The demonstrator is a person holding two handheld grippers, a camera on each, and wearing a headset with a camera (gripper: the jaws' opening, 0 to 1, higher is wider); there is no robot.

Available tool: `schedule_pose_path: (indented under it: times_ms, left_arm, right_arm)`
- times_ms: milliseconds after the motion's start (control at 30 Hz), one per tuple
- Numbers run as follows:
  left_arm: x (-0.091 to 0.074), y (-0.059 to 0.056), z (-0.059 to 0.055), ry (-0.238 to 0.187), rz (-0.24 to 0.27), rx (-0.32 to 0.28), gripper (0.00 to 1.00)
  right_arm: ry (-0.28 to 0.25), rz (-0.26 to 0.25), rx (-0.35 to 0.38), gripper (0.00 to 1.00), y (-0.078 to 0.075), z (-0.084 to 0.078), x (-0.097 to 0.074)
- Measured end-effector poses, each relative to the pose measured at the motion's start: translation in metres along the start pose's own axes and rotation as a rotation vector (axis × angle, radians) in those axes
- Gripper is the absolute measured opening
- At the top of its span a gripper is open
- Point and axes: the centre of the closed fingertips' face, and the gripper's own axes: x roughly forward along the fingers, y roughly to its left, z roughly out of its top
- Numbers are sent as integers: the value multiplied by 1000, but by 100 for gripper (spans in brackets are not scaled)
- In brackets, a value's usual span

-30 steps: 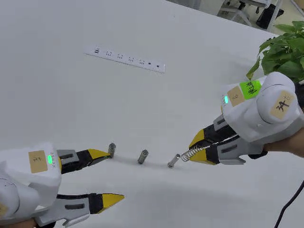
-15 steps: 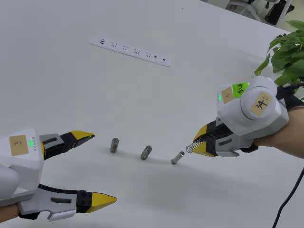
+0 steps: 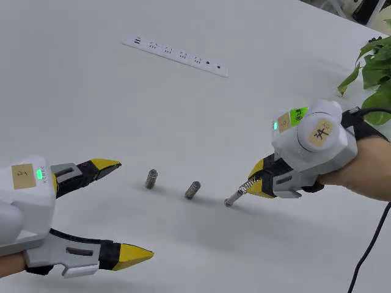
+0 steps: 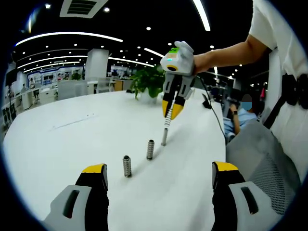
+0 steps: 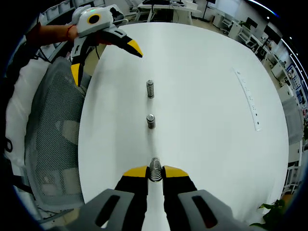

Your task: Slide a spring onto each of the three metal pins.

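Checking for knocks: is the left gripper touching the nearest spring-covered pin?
Apart. The head view shows bare table between the left gripper and the nearest spring-covered pin.

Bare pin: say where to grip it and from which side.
Low on the pin, near its base, left gripper coming from the person's side: it stands upright, the spring is at its top, and the next pin stands on its left.

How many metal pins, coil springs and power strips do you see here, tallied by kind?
Short silver metal pins: 3
Silver coil springs: 3, two on pins and one held in the right gripper
White power strip: 1
Total: 7
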Motion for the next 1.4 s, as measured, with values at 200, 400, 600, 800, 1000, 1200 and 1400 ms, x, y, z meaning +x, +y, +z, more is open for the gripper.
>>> schedule_pose_path:
  times_ms: [200, 400, 600, 800, 1000, 1200, 1400]
  left_arm:
    - [2, 0, 0, -4, -2, -8, 91]
    - [4, -1, -1, -4, -8, -12, 91]
    - [5, -1, -1, -3, -8, -15, 90]
    - [5, -1, -1, -5, -10, -19, 90]
    - [7, -3, 1, -10, -12, -21, 90]
    - [7, -4, 1, -10, -15, -21, 90]
    - [7, -3, -1, -7, -15, -23, 89]
  right_arm:
    - [8, 8, -5, 12, 0, -2, 4]
    - [8, 16, -2, 12, 0, -3, 9]
    - [-1, 19, -1, 12, -2, -1, 13]
    - [4, 23, -9, 12, 0, 0, 13]
    - [8, 22, -8, 12, -1, -1, 12]
    - [2, 19, -6, 12, -1, -2, 15]
    - [-10, 18, -4, 12, 0, -5, 19]
